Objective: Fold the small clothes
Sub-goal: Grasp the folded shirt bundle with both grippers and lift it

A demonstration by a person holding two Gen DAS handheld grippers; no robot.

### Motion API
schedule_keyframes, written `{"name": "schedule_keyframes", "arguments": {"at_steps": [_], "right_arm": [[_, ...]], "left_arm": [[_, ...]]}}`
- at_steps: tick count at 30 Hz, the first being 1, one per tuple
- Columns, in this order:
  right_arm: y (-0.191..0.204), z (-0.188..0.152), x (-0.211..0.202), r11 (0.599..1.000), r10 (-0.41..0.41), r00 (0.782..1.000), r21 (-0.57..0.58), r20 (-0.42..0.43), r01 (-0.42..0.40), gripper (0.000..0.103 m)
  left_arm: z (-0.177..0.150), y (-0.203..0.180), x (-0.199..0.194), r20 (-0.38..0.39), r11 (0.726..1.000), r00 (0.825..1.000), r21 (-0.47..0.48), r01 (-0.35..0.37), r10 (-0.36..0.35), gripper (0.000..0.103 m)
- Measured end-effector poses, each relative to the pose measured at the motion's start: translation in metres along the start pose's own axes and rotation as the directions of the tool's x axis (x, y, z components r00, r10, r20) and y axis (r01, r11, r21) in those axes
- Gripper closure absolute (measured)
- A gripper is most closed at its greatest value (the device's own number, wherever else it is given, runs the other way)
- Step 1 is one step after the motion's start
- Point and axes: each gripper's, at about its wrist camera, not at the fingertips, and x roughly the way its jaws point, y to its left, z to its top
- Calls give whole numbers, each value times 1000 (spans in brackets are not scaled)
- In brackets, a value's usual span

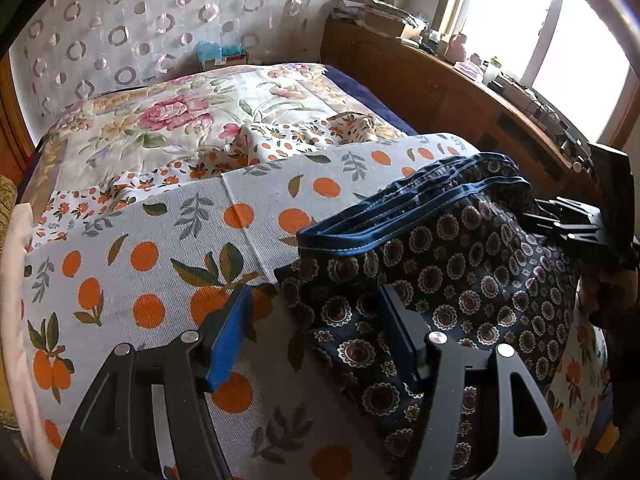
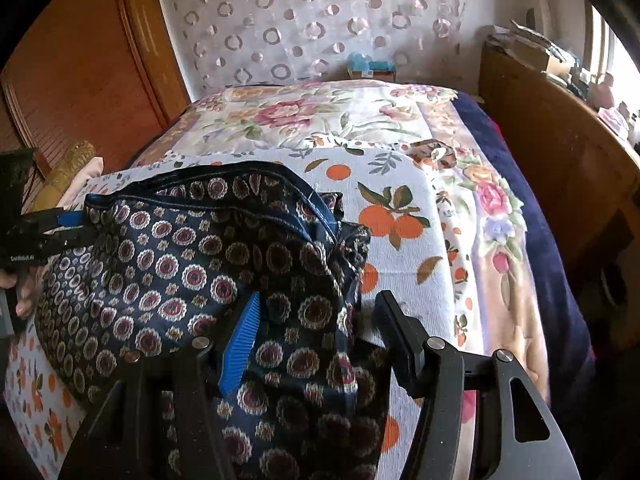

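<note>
A small dark navy garment (image 1: 460, 276) with round flower medallions and a blue-edged waistband lies bunched on the orange-print cloth (image 1: 168, 248) on the bed. My left gripper (image 1: 316, 300) is open, its jaws wide apart over the garment's left edge. In the right wrist view the garment (image 2: 192, 264) fills the lower left. My right gripper (image 2: 316, 304) is open, its jaws wide apart astride the garment's right edge. The right gripper also shows at the far right of the left wrist view (image 1: 560, 224), and the left gripper at the far left of the right wrist view (image 2: 60, 228), each at the garment's waistband.
A floral bedspread (image 1: 180, 120) covers the bed beyond the cloth. A wooden headboard shelf (image 1: 460, 80) with clutter runs along the right under a window. A patterned curtain (image 2: 320, 20) hangs at the back. A wooden wardrobe (image 2: 80, 72) stands at left.
</note>
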Motion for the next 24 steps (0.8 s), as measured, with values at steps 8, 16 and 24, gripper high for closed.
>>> {"name": "schedule_keyframes", "arguments": {"at_steps": [8,16,24], "right_arm": [[7,8,10,998,44,999,-38,-19,-45,56],[12,1,1,994,96,995,-47,23,-95,91],[32,0,-43,993,105,978,-75,182,-93,93]], "left_arm": [[4,-1,2,-1,999,999,-2,46,-46,52],[2,-11,-4,12,997,997,2,82,-82,97],[-5,-23,-81,187,996,979,22,82,-85,98]]}}
